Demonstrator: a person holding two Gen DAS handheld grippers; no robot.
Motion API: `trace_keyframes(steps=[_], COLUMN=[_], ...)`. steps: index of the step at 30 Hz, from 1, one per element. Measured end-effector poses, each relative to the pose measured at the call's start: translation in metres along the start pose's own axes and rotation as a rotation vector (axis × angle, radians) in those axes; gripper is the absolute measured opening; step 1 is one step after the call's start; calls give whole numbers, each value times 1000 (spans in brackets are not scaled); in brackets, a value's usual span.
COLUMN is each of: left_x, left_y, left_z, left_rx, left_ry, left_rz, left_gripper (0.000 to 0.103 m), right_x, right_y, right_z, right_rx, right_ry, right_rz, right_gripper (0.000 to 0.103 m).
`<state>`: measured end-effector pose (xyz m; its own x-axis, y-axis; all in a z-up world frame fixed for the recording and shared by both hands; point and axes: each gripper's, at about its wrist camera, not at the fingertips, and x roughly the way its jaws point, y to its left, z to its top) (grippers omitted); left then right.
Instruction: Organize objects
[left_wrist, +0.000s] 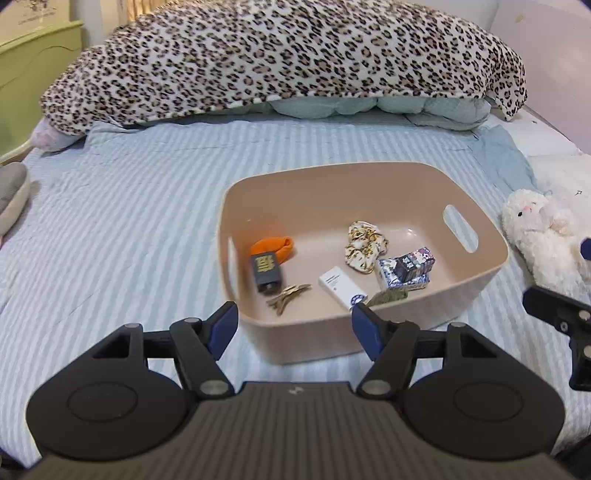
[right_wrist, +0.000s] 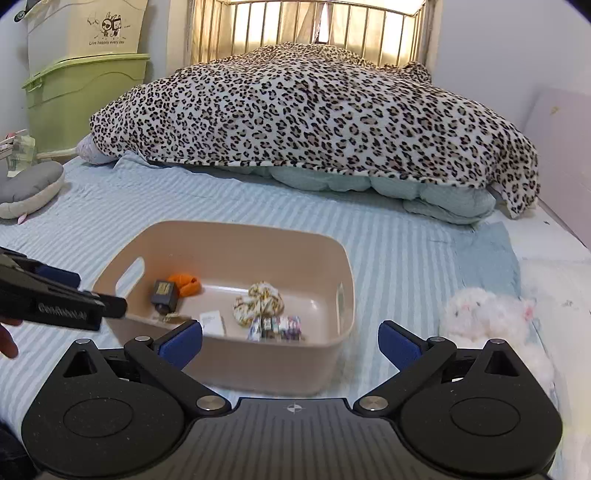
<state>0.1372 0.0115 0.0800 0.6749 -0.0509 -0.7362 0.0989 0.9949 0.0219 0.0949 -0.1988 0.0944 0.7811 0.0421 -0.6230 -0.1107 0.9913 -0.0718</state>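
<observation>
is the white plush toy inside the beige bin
No, the white plush toy lies on the bed outside the beige bin, to its right.

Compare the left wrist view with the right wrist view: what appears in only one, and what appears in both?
Left wrist only: the bin's clips in plain sight and the open left claw from behind.

Right wrist only: window bars, green drawers, and the open right claw from behind.

Both: the bin, scrunchie, orange cloth, white box, plush lamb and leopard blanket.
</observation>
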Motion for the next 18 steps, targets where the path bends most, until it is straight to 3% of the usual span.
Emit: trace_keyframes(steps=[18], left_x=[-49], left_y=[13], left_z=[-76], left_rx=[-9], left_ry=[-43], left_rz=[4], left_gripper=[70], right_x=[-47], right_y=[15], right_z=[-70], right_rx=[43], right_ry=[23], right_rz=[13], right_gripper=[103])
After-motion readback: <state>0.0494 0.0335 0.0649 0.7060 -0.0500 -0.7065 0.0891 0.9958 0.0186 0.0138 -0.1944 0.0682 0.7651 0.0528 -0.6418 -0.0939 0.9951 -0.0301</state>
